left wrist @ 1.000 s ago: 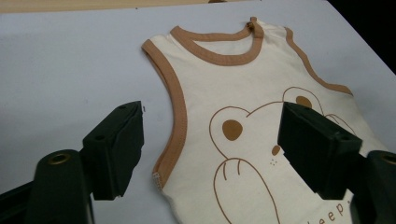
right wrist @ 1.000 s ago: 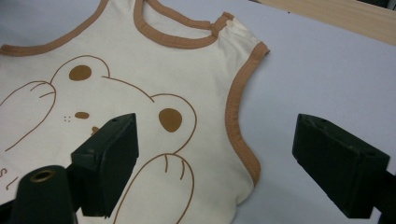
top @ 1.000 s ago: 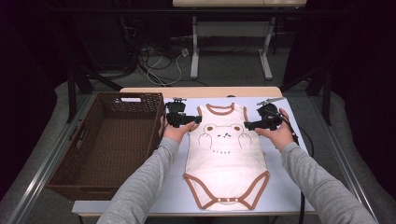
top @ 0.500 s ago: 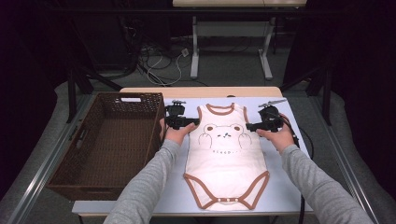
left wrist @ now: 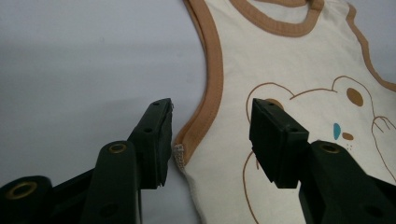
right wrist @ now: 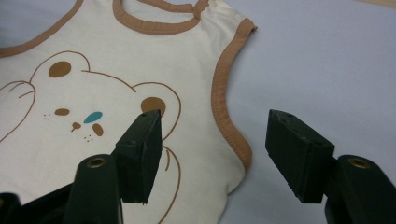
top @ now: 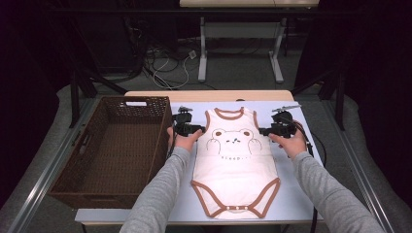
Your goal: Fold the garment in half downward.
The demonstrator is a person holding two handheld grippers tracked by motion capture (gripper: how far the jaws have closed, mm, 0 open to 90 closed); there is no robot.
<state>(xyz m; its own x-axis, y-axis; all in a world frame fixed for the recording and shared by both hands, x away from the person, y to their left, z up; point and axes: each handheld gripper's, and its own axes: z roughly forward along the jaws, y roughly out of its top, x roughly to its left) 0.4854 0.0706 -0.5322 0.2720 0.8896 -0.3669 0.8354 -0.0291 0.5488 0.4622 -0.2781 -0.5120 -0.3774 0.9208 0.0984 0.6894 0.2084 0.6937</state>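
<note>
Overall, scene: a table point(top: 296, 194) was seen with a wicker basket point(top: 111, 150) at its left.
Garment: a cream bodysuit point(top: 235, 165) was laid flat, face up, just right of the basket, presumably spread for folding.
Left gripper point(left wrist: 210, 133): jaws were held apart, straddling the brown-trimmed left armhole edge, likely set for a pinch.
Right gripper point(right wrist: 212, 144): jaws were likewise parted over the right armhole edge, nothing clamped.
Change: against the earlier frames, little was altered; both grippers were kept at the armholes, the bodysuit unmoved.
</note>
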